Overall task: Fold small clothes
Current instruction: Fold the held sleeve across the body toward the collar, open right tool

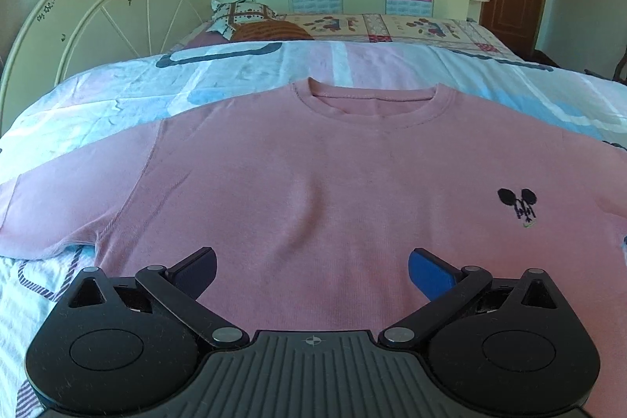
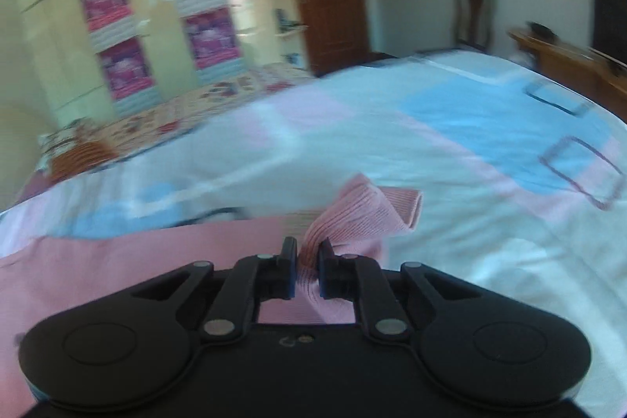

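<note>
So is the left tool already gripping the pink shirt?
No, the left tool hovers over the pink shirt with its fingers spread wide apart and no fabric pinched between them.

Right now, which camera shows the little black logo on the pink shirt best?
The left wrist view: the logo sits sharp on the flat pink shirt. The right wrist view is blurred and shows only pinched shirt fabric, no logo.

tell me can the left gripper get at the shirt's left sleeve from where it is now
Probably yes. The left gripper is open over the pink shirt, and the sleeve lies flat on the bedsheet with nothing on it or between.
</note>
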A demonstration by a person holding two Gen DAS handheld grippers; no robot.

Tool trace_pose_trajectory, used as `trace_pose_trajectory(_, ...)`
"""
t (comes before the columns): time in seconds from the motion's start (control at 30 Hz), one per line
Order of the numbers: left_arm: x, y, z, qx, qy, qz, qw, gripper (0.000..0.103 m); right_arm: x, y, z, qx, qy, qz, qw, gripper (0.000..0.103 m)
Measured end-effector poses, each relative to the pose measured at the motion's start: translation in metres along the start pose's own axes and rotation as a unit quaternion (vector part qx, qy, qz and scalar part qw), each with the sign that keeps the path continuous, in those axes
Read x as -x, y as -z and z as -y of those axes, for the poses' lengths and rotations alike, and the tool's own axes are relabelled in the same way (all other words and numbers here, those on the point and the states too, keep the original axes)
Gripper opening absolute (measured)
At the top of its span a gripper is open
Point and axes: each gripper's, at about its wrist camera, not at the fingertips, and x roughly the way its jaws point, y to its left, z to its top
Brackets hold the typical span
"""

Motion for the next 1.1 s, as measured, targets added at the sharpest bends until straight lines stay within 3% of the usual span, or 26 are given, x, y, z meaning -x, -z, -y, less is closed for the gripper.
trace_pose_trajectory(0.3, -0.016, -0.001, -0.079, 0.027, 0.017, 0.005, 0.9995, 0.102, 0.0, 0.044, -0.204, 0.099, -0.112, -0.029, 0.988, 0.01)
trace_pose_trajectory(0.47, -0.021, 0.009, -0.119, 0.04, 0.035, 0.004, 0.9986, 0.102, 0.005, 0.085, -0.306, 0.177, -0.169, -0.046, 0.969, 0.008)
trace_pose_trajectory(0.57, -0.028, 0.012, -0.139, 0.056, 0.041, 0.0, 0.9976, 0.102, 0.009, 0.113, -0.35, 0.222, -0.195, -0.06, 0.953, 0.008)
trace_pose_trajectory(0.63, -0.033, 0.012, -0.144, 0.058, 0.046, -0.002, 0.9973, 0.102, 0.008, 0.131, -0.367, 0.241, -0.211, -0.085, 0.944, 0.013)
trace_pose_trajectory(0.73, -0.038, 0.007, -0.145, 0.065, 0.071, 0.0, 0.9954, 0.102, 0.017, 0.144, -0.371, 0.249, -0.202, -0.077, 0.944, 0.021)
trace_pose_trajectory(0.83, -0.047, -0.002, -0.127, 0.068, 0.113, 0.007, 0.9912, 0.102, 0.031, 0.137, -0.351, 0.214, -0.191, -0.059, 0.956, 0.036)
trace_pose_trajectory(0.87, -0.051, -0.006, -0.117, 0.067, 0.129, 0.007, 0.9894, 0.102, 0.034, 0.133, -0.341, 0.204, -0.182, -0.052, 0.961, 0.036)
trace_pose_trajectory(0.9, -0.055, -0.01, -0.105, 0.066, 0.152, 0.007, 0.9862, 0.095, 0.038, 0.13, -0.331, 0.193, -0.175, -0.05, 0.964, 0.031)
trace_pose_trajectory(0.93, -0.059, -0.012, -0.093, 0.063, 0.169, 0.004, 0.9836, 0.073, 0.04, 0.127, -0.319, 0.179, -0.169, -0.05, 0.968, 0.029)
trace_pose_trajectory(0.97, -0.067, -0.016, -0.08, 0.057, 0.183, -0.006, 0.9814, 0.066, 0.043, 0.123, -0.306, 0.166, -0.16, -0.049, 0.972, 0.023)
trace_pose_trajectory(1.1, -0.095, -0.03, -0.039, 0.039, 0.2, -0.028, 0.9785, 0.064, 0.048, 0.107, -0.258, 0.126, -0.101, -0.035, 0.986, 0.019)
